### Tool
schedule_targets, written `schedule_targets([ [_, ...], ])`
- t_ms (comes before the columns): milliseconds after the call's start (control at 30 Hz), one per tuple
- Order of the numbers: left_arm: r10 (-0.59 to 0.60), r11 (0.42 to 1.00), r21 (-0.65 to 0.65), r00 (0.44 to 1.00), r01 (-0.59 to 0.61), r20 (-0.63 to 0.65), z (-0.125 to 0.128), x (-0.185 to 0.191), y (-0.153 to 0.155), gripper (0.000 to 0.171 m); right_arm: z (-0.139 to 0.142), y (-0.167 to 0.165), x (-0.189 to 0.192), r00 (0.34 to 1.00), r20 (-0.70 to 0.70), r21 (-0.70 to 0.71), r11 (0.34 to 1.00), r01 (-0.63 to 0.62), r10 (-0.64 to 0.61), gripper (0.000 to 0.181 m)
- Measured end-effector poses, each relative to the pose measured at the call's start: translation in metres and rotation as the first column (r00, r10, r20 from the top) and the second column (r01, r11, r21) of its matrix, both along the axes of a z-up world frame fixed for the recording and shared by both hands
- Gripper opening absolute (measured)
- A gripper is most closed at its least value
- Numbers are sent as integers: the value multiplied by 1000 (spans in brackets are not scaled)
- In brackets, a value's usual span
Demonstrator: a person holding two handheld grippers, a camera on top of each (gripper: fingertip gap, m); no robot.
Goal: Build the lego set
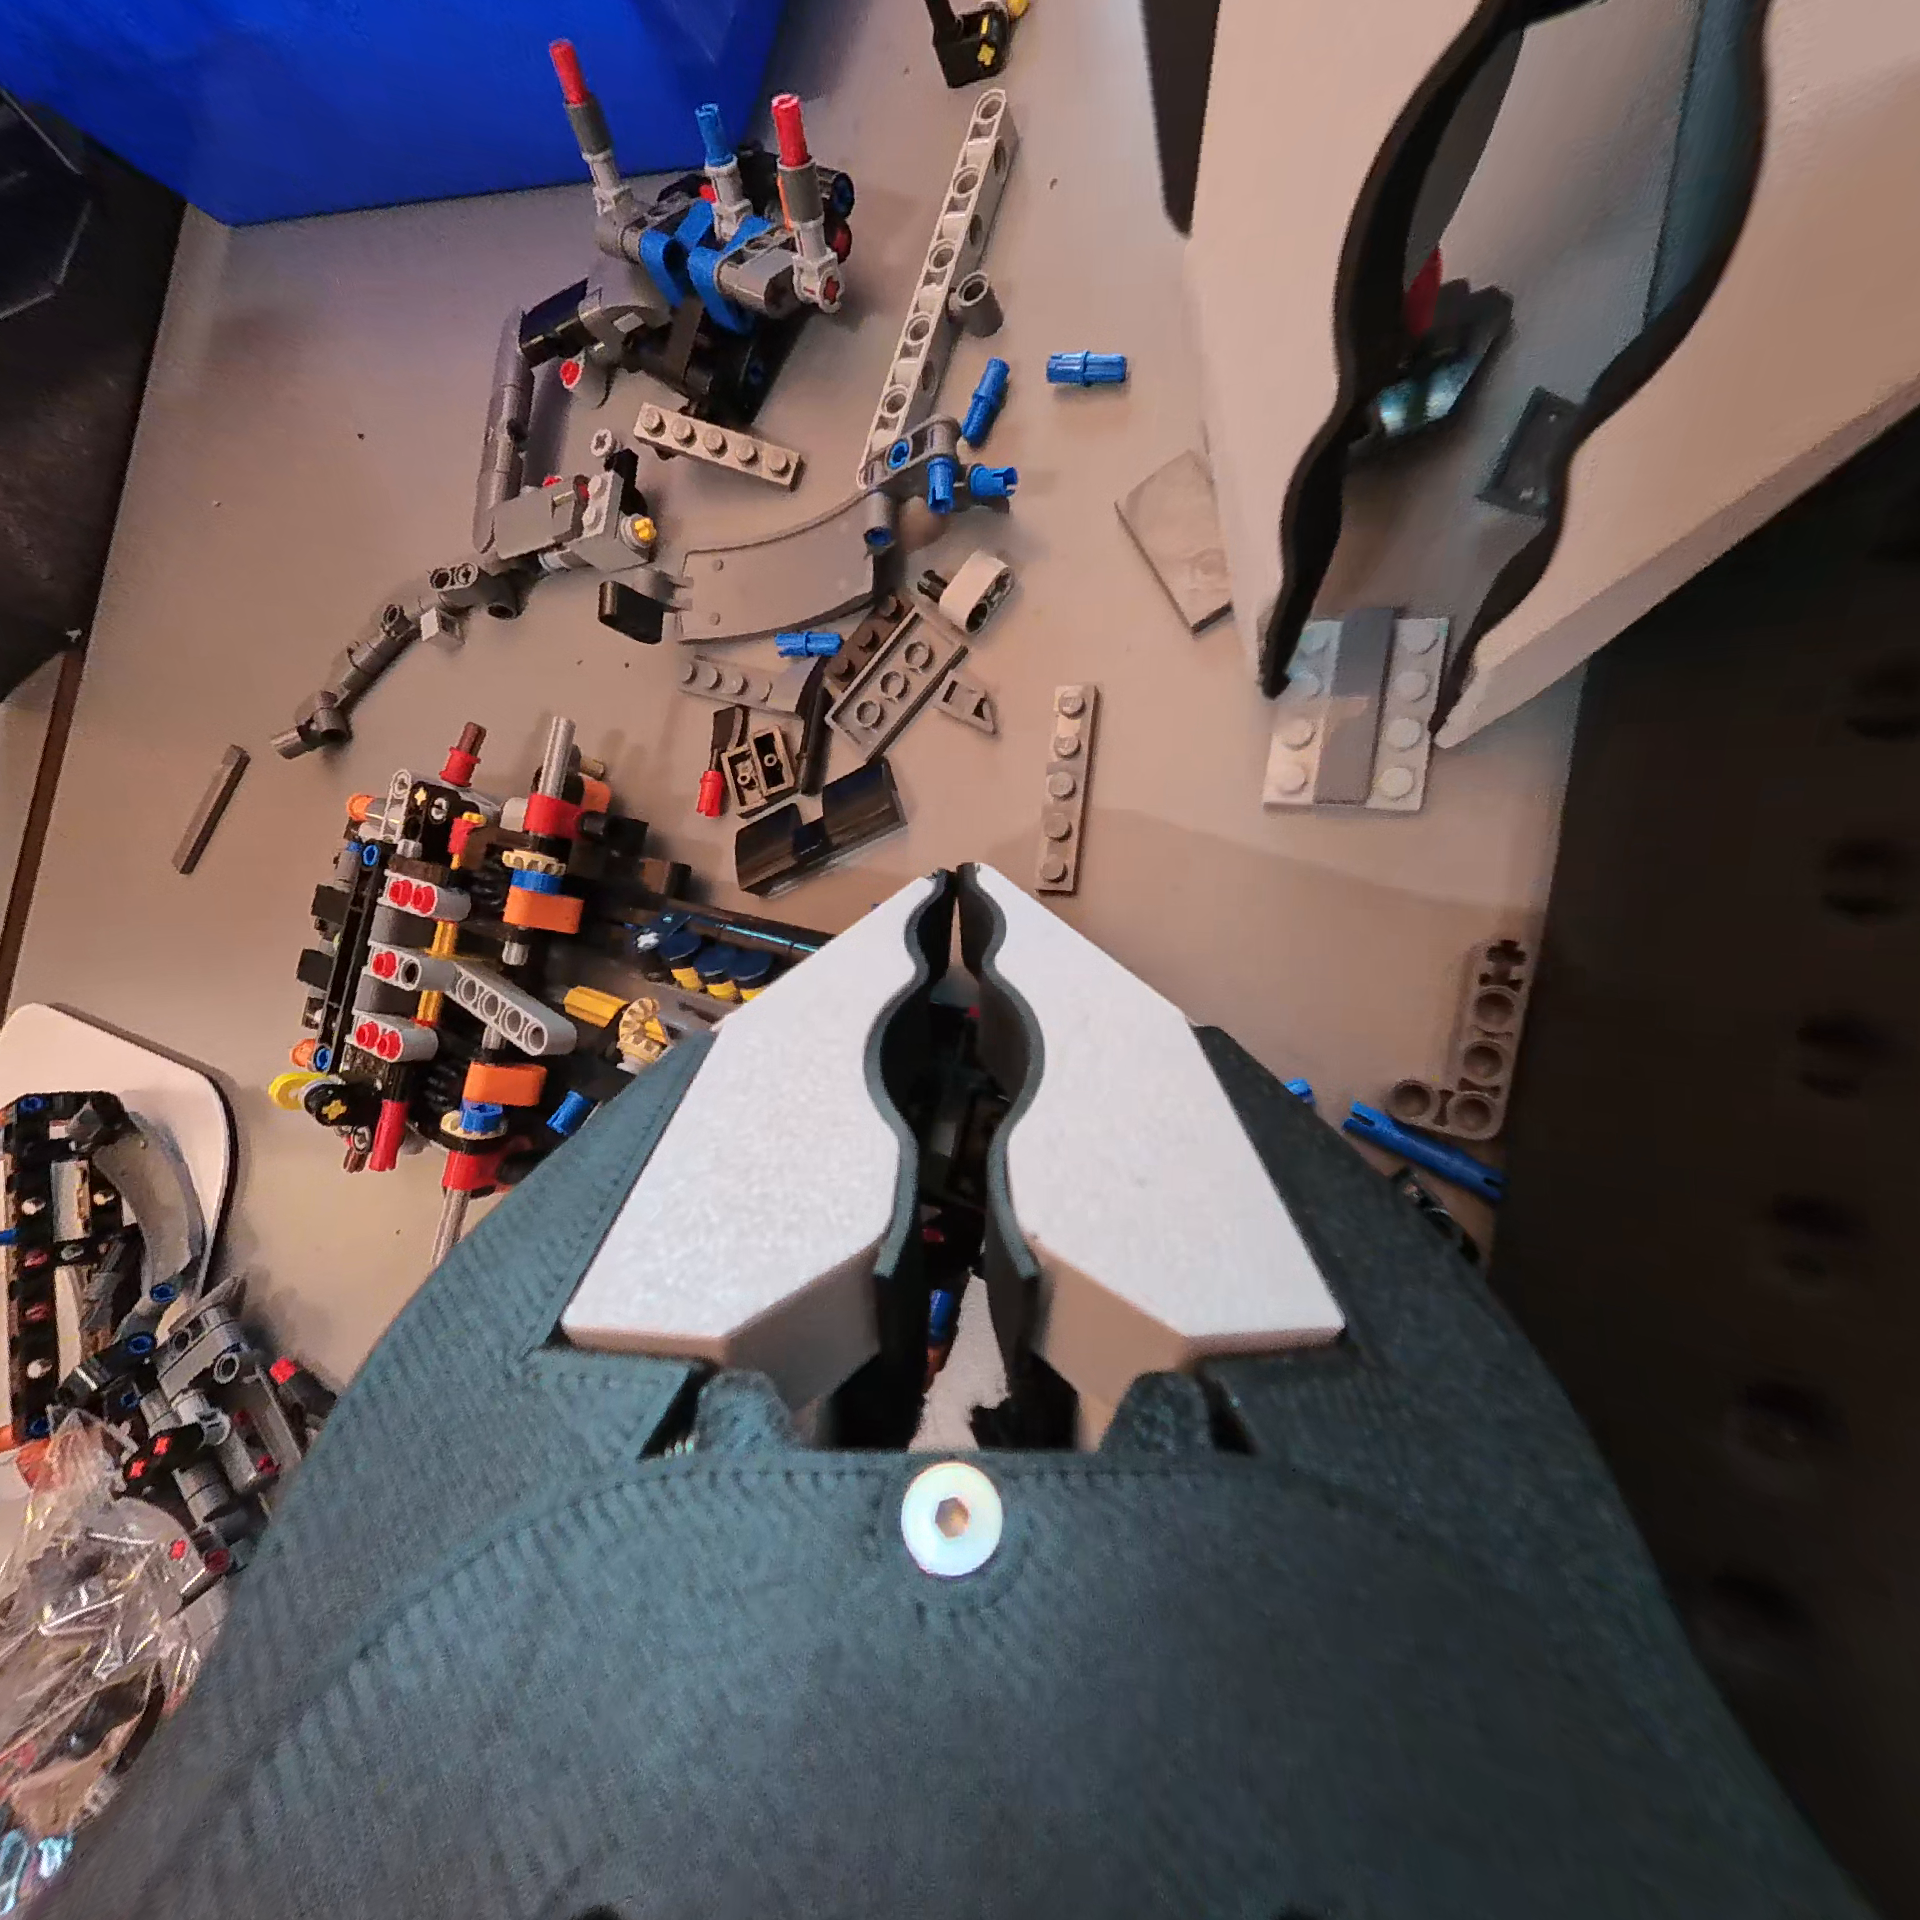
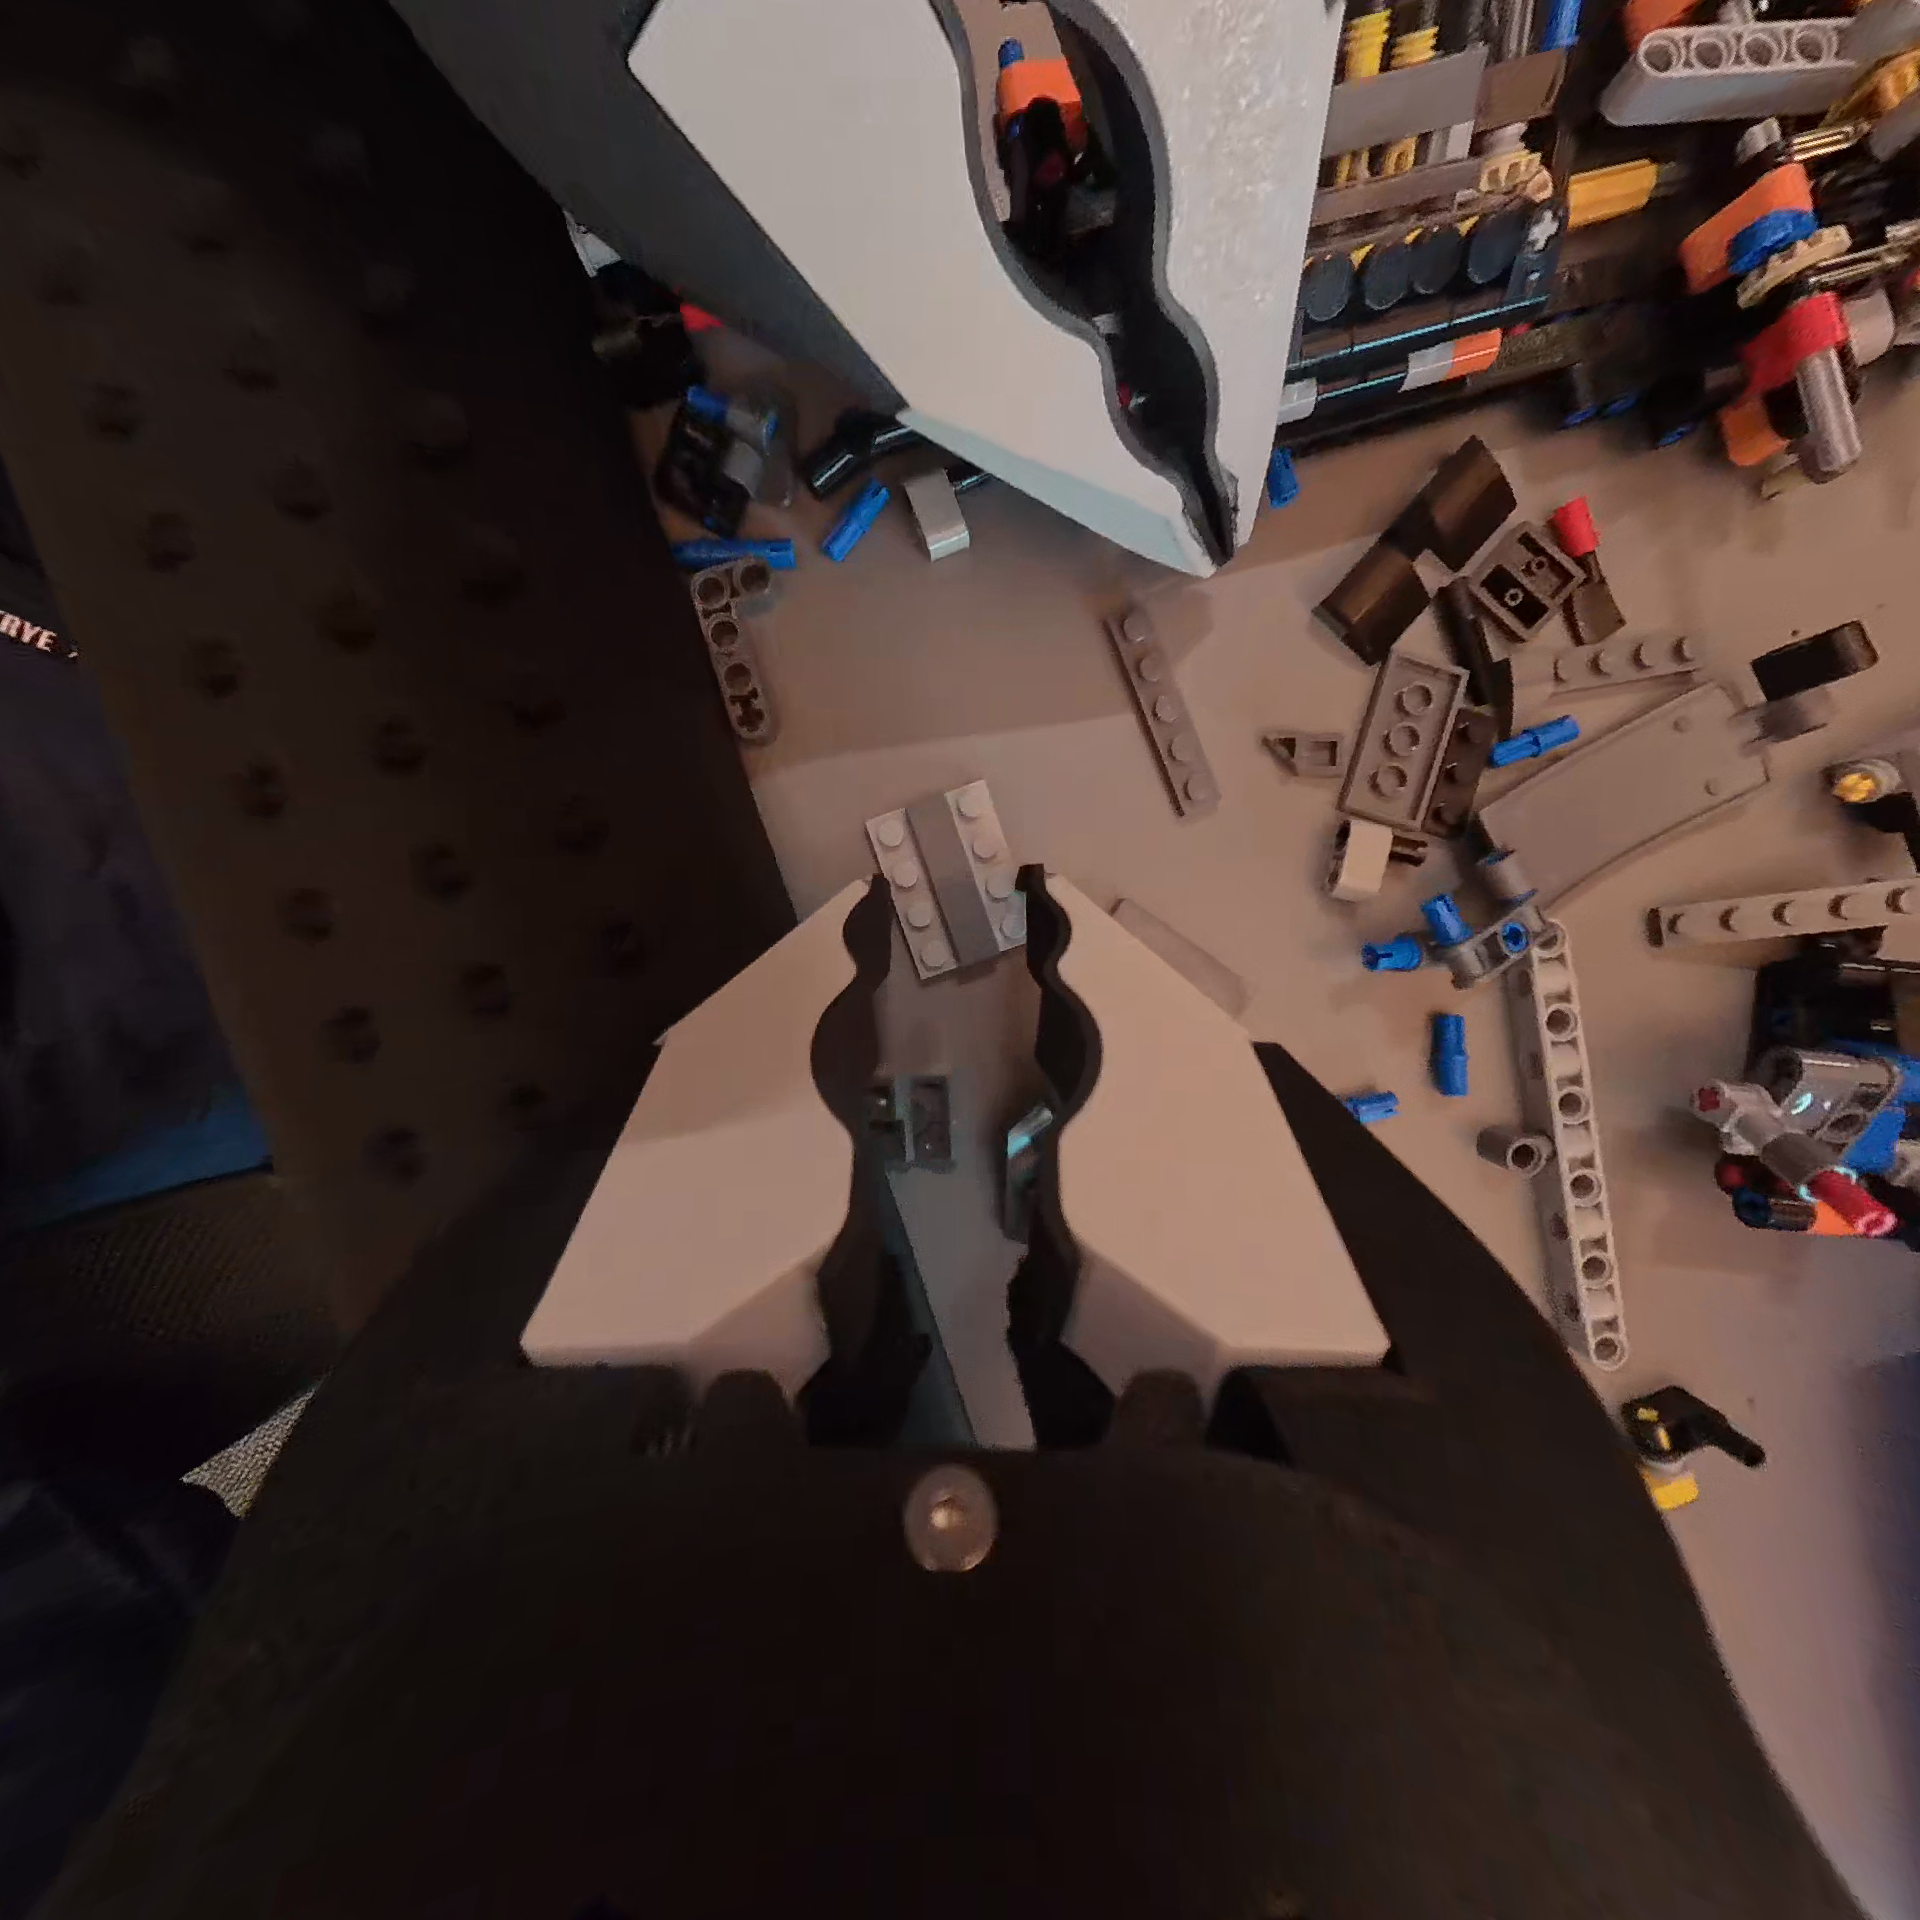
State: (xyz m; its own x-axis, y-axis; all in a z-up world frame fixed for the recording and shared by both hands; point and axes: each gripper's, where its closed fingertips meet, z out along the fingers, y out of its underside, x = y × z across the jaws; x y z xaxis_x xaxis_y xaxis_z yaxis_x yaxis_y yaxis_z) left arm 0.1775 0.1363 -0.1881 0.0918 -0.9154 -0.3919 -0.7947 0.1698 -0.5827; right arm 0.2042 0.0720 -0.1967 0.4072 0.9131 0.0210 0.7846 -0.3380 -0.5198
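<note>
The right claw [image 2: 951, 894] grips a small grey plate [image 2: 940, 878] by its near end, fingers pressed against both long sides; most of the plate sticks out past the tips, just above the worktop [image 2: 987, 727]. The left claw [image 1: 956, 883] is clenched, tips touching, with nothing seen between them; bits of the big model show only through the gap further back.

Judging the risks: the hold on the plate is shallow and near one end, so a push onto studs could pivot it out of the grip or let it drop. The plate also carries a darker smooth strip down its middle, which may shift or pop off under side pressure.

Around the plate: a long studded strip [image 2: 1164, 712] lies just right of it, and an L-shaped beam [image 2: 738, 644] to its left at the worktop edge, where a nudge could send it off. Further right of the plate lie dark plates [image 2: 1403, 727], a curved panel [image 2: 1631, 769], blue pins [image 2: 1449, 1055] and a long holed beam [image 2: 1569, 1132]. The big model [image 1: 457, 966] sits beyond the left claw, which hangs between the plate and it, so any move towards the model must go round that claw and over the loose parts.
</note>
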Motion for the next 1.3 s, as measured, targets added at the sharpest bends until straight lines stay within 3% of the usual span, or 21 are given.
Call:
schedule_targets([
  [33, -1, 1000, -1, 1000, 1, 0, 0, 0, 0, 0, 0, 1, -1, 1000, -1, 6, 1000, -4, 4, 22],
  [267, -35, 999, -31, 999, 36, 28, 2, 4, -7, 0, 2, 7, -7, 999, -25, 39, 999, -20, 21, 18],
  [400, -92, 993, -64, 994, 97, 65, 7, 7, -19, 7, 13, 9, -8, 996, -89, 66, 998, -19, 25, 0],
  [600, -65, 995, -67, 996, 68, 54, 5, 5, -13, 6, 12, 9, -3, 995, -96, 69, 998, -14, 21, 0],
  [733, -48, 997, -61, 998, 51, 38, 2, 3, -10, 5, 9, 17, -7, 997, -72, 76, 997, 26, -21, 30],
  [867, -51, 997, -62, 998, 54, 44, 3, 3, -10, 4, 0, 15, -14, 999, -37, 52, 999, 2, -1, 35],
  [967, -54, 997, -59, 998, 56, 43, 3, 3, -11, 4, -1, 9, -18, 999, -46, 23, 999, -23, 24, 13],
  [1300, -53, 997, -62, 998, 55, 45, 3, 3, -11, 4, 12, 8, -19, 994, -100, 58, 998, -35, 41, 0],
])
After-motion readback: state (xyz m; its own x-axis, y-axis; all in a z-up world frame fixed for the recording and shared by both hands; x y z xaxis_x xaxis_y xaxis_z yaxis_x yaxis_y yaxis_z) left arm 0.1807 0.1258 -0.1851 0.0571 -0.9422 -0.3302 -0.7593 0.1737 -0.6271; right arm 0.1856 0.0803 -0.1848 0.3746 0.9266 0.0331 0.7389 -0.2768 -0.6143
